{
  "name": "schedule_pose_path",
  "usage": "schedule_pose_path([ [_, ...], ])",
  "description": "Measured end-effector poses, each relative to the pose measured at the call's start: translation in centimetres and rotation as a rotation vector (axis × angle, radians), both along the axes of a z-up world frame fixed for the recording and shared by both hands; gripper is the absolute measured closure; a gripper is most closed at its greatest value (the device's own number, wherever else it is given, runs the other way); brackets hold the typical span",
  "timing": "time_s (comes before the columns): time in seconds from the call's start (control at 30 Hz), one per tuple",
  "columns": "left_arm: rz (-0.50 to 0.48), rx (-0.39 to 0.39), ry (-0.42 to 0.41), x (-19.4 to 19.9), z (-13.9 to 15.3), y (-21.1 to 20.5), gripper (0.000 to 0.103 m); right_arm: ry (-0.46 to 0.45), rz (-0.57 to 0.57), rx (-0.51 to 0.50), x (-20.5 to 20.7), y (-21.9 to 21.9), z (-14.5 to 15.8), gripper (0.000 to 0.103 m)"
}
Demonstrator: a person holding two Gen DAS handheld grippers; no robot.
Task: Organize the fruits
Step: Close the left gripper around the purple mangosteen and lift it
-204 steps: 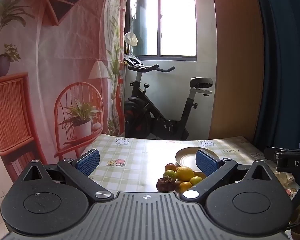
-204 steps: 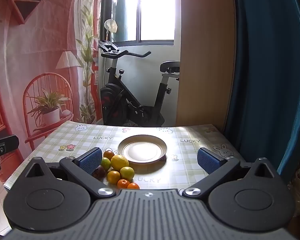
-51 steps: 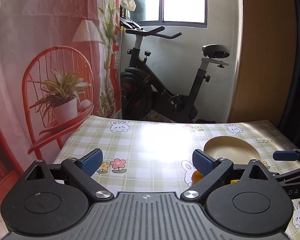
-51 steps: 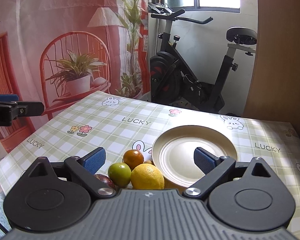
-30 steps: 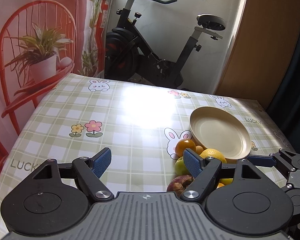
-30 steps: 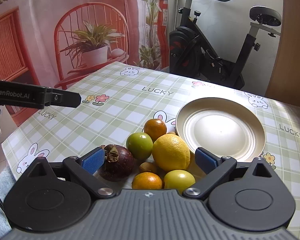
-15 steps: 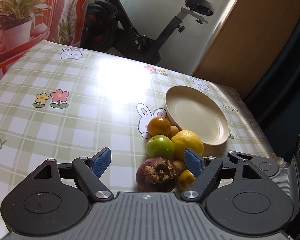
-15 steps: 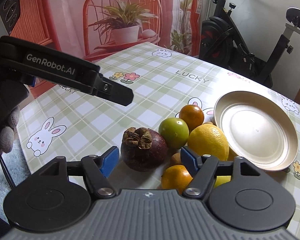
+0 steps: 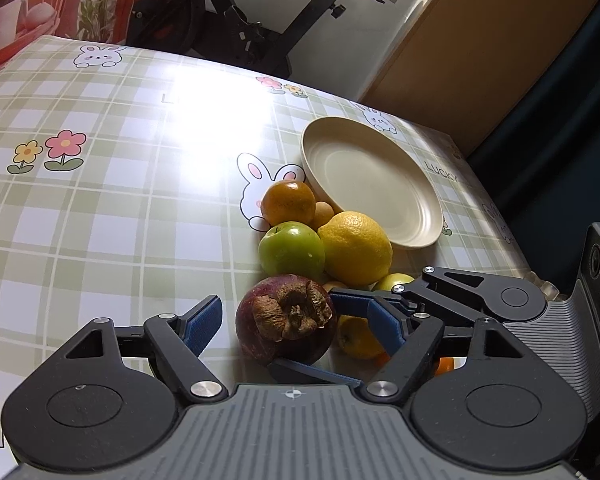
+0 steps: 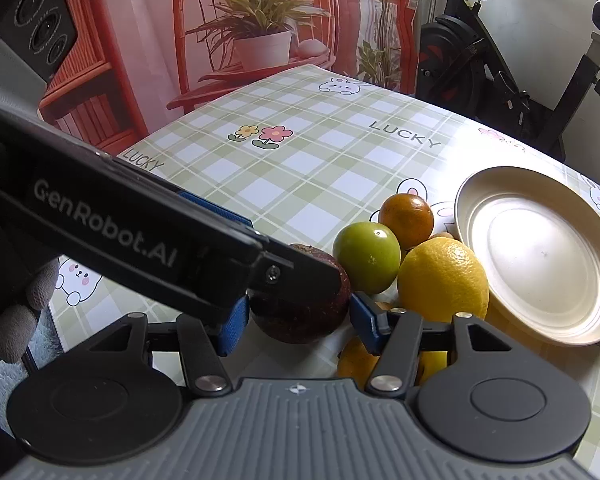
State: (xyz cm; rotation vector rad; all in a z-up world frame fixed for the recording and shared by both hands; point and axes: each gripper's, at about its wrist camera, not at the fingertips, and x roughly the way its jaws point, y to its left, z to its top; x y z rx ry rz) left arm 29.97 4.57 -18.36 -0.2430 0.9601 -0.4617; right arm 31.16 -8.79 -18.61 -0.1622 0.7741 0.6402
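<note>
The right claw has just been closing on the dark purple fruit, which sits between its jaws at the near edge of the fruit pile. Both blue pads stand at the fruit's flanks; firm contact cannot be confirmed, as the left tool's finger crosses the view and hides the fruit's top.

The left claw is spread, with the same fruit between its pads and a clear gap on its left side. It holds nothing.

The step in hand is judged to be the first pick: taking the purple fruit from the pile for transfer to the empty plate, which lies ahead and to the right of the right claw, past the lemon.

The green fruit and the orange lie just ahead of the jaws, touching the pile.

Next move: complete the squeeze, withdraw the left claw to avoid a collision, then lift straight up so neighbouring fruit does not roll.
</note>
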Motion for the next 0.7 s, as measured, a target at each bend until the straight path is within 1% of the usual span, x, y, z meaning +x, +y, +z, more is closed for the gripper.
schedule_pose_path([
  [0.13,0.011,-0.014,0.019,0.1,-0.6,0.5,0.022,0.009,-0.001,-0.007,0.2,0.3,0.0,0.043],
  [0.3,0.001,-0.003,0.037,0.3,-1.4,0.6,0.022,0.017,-0.002,-0.021,0.4,0.7,-0.3,0.041],
  [0.4,-0.004,0.015,0.039,0.4,-1.7,0.5,0.024,0.018,-0.006,-0.025,0.5,0.9,-0.4,0.040],
  [0.5,-0.011,0.009,0.046,0.6,-2.1,0.4,0.026,0.019,-0.009,-0.031,0.7,1.1,-0.5,0.040],
  [0.6,-0.022,-0.005,0.044,0.7,-2.2,0.3,0.032,0.019,-0.009,-0.039,0.7,1.3,-0.7,0.039],
  [0.63,-0.029,-0.015,0.042,0.7,-2.1,0.2,0.039,0.017,-0.010,-0.042,0.7,1.5,-0.8,0.039],
  [0.7,-0.028,-0.011,0.039,0.7,-2.1,0.0,0.039,0.016,-0.014,-0.038,0.8,1.6,-0.9,0.039],
])
